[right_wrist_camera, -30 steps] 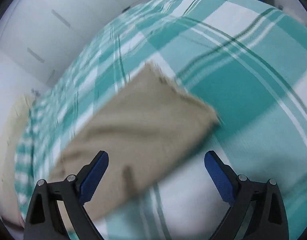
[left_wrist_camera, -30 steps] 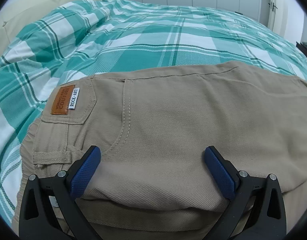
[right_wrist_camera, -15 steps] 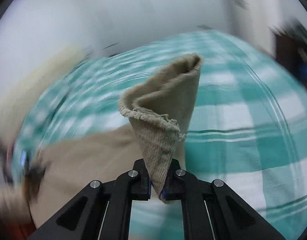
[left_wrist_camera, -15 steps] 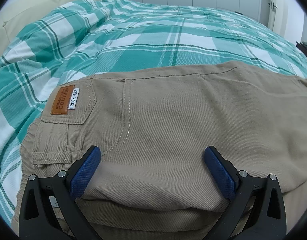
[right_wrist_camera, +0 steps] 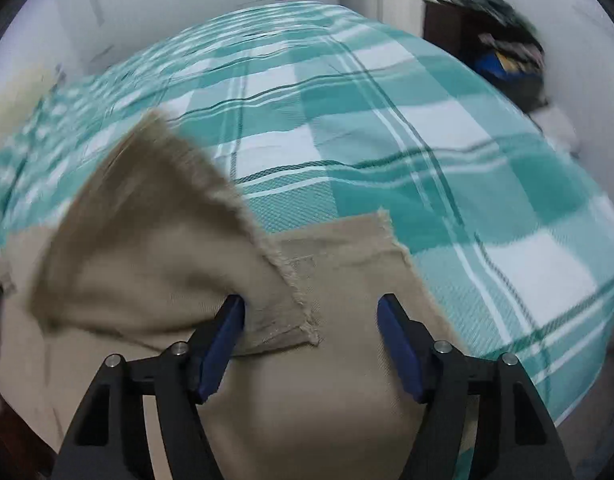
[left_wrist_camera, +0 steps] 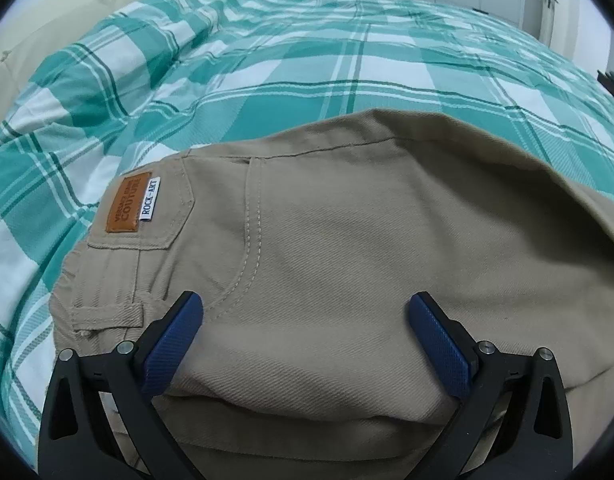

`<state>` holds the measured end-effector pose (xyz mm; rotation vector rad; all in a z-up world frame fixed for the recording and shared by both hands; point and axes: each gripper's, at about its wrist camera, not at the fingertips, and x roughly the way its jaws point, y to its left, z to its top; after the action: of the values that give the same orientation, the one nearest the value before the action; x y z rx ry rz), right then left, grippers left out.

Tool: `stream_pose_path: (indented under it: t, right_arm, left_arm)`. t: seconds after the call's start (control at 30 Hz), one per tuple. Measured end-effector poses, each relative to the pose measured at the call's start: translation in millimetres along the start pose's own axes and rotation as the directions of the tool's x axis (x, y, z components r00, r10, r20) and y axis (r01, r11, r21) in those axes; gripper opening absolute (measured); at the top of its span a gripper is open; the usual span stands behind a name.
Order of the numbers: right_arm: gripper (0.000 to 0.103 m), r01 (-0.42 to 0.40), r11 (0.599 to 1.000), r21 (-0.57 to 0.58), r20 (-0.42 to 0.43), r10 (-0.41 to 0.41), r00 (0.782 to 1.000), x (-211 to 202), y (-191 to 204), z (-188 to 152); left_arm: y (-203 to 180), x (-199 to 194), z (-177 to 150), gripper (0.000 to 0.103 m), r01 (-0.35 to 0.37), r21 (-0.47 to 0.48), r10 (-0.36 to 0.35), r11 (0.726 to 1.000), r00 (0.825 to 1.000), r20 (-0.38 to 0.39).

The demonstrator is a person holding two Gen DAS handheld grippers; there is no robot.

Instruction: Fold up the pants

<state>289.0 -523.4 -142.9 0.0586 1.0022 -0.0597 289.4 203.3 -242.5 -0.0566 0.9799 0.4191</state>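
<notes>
In the left wrist view the left gripper [left_wrist_camera: 303, 320] is hovering wide apart over the tan pants [left_wrist_camera: 347, 260] lying on the plaid bedspread [left_wrist_camera: 287, 72], while in the right wrist view the right gripper [right_wrist_camera: 311, 320], jaws just opening, is releasing the frayed hem [right_wrist_camera: 283, 272] onto the pants.

Tan pants [left_wrist_camera: 347, 248] lie on a teal-and-white plaid bed [left_wrist_camera: 307, 64].

"COUTURE" leather patch [left_wrist_camera: 127, 209], "ROCK-ART" tag [left_wrist_camera: 151, 199]

Left tongs [left_wrist_camera: 305, 328] gape wide, tilted downward; right tongs [right_wrist_camera: 311, 332] have just been opening, unclamped.
</notes>
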Motion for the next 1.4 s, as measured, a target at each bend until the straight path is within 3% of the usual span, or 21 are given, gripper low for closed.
stream_pose_path:
  t: [0.13, 0.23, 0.37, 0.43, 0.5, 0.6, 0.7, 0.8, 0.87, 0.93, 1.03, 1.07, 1.13, 1.23, 1.33, 1.4]
  right_arm:
    - [0.075, 0.086, 0.994, -0.074, 0.093, -0.079, 0.993, -28, 29, 0]
    - [0.079, 0.149, 0.983, -0.104, 0.087, -0.141, 0.986, -39, 33, 0]
    - [0.079, 0.219, 0.973, 0.068, 0.038, -0.222, 0.974, -57, -16, -12]
    - [0.079, 0.17, 0.977, 0.132, 0.054, -0.178, 0.982, -70, -26, -13]
    - [0.079, 0.074, 0.988, 0.138, 0.075, -0.085, 0.994, -79, -18, -9]
    - [0.079, -0.089, 0.99, 0.113, 0.039, 0.085, 0.996, -70, 23, 17]
    - [0.079, -0.157, 0.986, 0.048, -0.003, 0.158, 0.988, -53, 85, 51]
    - [0.079, -0.115, 0.991, -0.064, -0.051, 0.112, 0.992, -20, 142, 91]
    - [0.079, -0.044, 0.99, -0.136, -0.066, 0.035, 0.997, 5, 173, 113]
    - [0.079, -0.026, 0.976, -0.217, -0.124, -0.001, 0.992, 30, 193, 122]
    - [0.077, 0.042, 0.876, -0.481, -0.268, -0.193, 0.944, 64, 221, 99]
    - [0.074, 0.075, 0.825, -0.56, -0.278, -0.273, 0.921, 65, 224, 85]
    - [0.074, 0.097, 0.769, -0.632, -0.259, -0.328, 0.909, 46, 215, 58]
    - [0.076, 0.117, 0.783, -0.611, -0.258, -0.337, 0.906, -1, 170, 12]
    - [0.075, 0.214, 0.801, -0.559, -0.226, -0.395, 0.89, -36, 113, -25]
    - [0.075, 0.261, 0.869, -0.42, -0.184, -0.363, 0.913, -63, 81, -37]
  left_arm:
    - [1, -9, 1, 0.102, 0.009, 0.011, -0.009, 1.0, 0.999, -0.035]
    - [0, -28, -5, 0.102, 0.021, 0.02, -0.02, 1.0, 0.999, -0.047]
    - [-6, -63, -25, 0.102, 0.111, 0.046, -0.109, 0.993, 0.993, -0.05]
    - [-13, -78, -40, 0.102, 0.177, 0.064, -0.173, 0.982, 0.983, -0.059]
    - [-26, -88, -58, 0.102, 0.193, 0.1, -0.188, 0.976, 0.98, -0.058]
    - [-51, -81, -82, 0.102, 0.169, 0.153, -0.156, 0.974, 0.984, -0.091]
    - [-51, -79, -92, 0.103, 0.148, 0.118, -0.144, 0.982, 0.989, -0.038]
    - [-46, -80, -88, 0.103, 0.163, 0.089, -0.158, 0.983, 0.986, -0.063]
    - [-43, -82, -90, 0.103, 0.176, 0.092, -0.17, 0.98, 0.983, -0.064]
    - [-42, -82, -92, 0.103, 0.182, 0.095, -0.178, 0.979, 0.983, -0.052]
    - [-42, -81, -94, 0.103, 0.183, 0.094, -0.18, 0.979, 0.983, -0.041]
    - [-43, -81, -93, 0.103, 0.184, 0.095, -0.181, 0.978, 0.983, -0.039]
    - [-42, -81, -95, 0.103, 0.19, 0.092, -0.188, 0.977, 0.982, -0.028]
    - [-42, -81, -97, 0.103, 0.191, 0.09, -0.19, 0.978, 0.982, -0.01]
    - [-43, -80, -97, 0.103, 0.187, 0.091, -0.188, 0.978, 0.982, -0.006]
    - [-43, -80, -97, 0.103, 0.186, 0.091, -0.187, 0.978, 0.982, -0.006]
